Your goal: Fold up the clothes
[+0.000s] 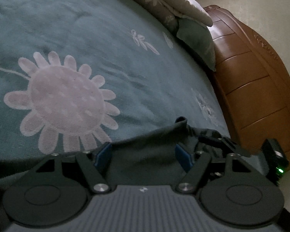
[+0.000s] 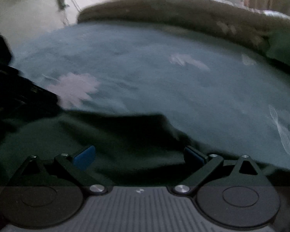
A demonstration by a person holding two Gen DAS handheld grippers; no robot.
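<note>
A dark grey-green garment [image 1: 145, 148] lies on the bed at the bottom of the left wrist view, with one corner [image 1: 180, 120] sticking up. My left gripper [image 1: 143, 155] hovers over it, open, with its blue pads [image 1: 103, 154] wide apart and cloth below the gap. To the right, the black linkage [image 1: 232, 147] of the other gripper sits at the garment's bunched edge. In the right wrist view the same garment [image 2: 125, 145] spreads in folds under my right gripper [image 2: 139, 157], which is open with nothing pinched between its blue pads [image 2: 85, 157].
The bed has a teal blanket [image 1: 125, 67] with pale flower prints. Pillows [image 1: 195, 32] and a wooden headboard [image 1: 257, 89] stand at the right. In the right wrist view a brown bedcover roll [image 2: 164, 13] lies at the far side under a window, and a dark blurred shape [image 2: 13, 89] is at the left.
</note>
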